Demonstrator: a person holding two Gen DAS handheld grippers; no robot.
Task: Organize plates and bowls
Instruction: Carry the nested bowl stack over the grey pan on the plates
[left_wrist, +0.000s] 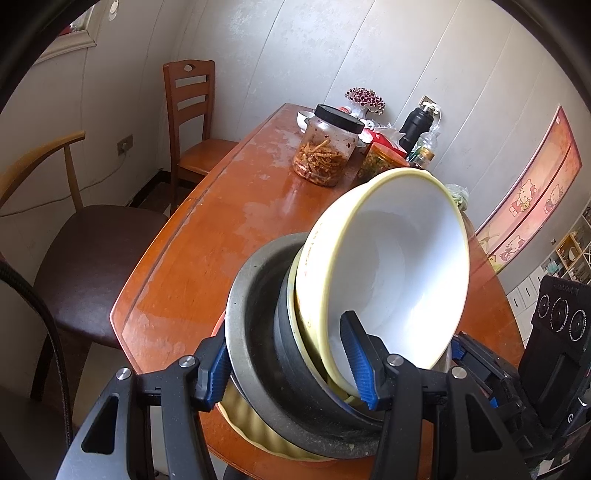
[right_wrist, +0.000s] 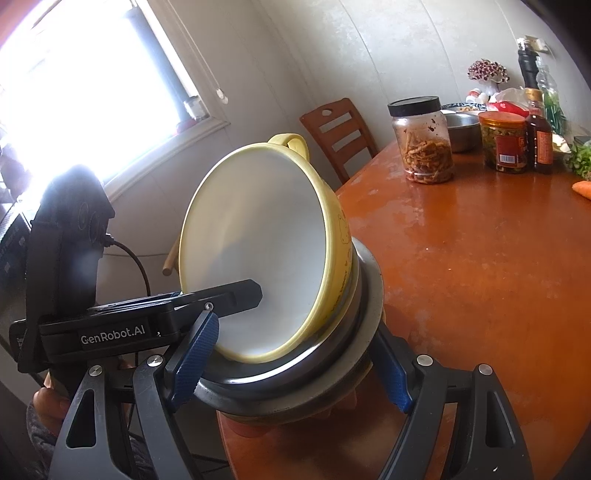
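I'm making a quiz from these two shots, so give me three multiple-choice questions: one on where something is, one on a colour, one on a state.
1. Where does the yellow bowl sit?
A. in the metal bowl
B. on a chair
C. on the floor

2. What colour is the lid on the big jar?
A. red
B. black
C. white

3. How is the yellow bowl standing?
A. upside down
B. level
C. tilted

Answers: 1 A, its base nests in the metal bowl. 2 B, the lid is black. 3 C, its white inside faces sideways in both views.

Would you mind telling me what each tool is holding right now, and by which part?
Both tools grip the stacked dishes: the left tool spans the metal bowl rim and yellow bowl wall; the right tool clamps the metal bowl's rim from opposite sides.
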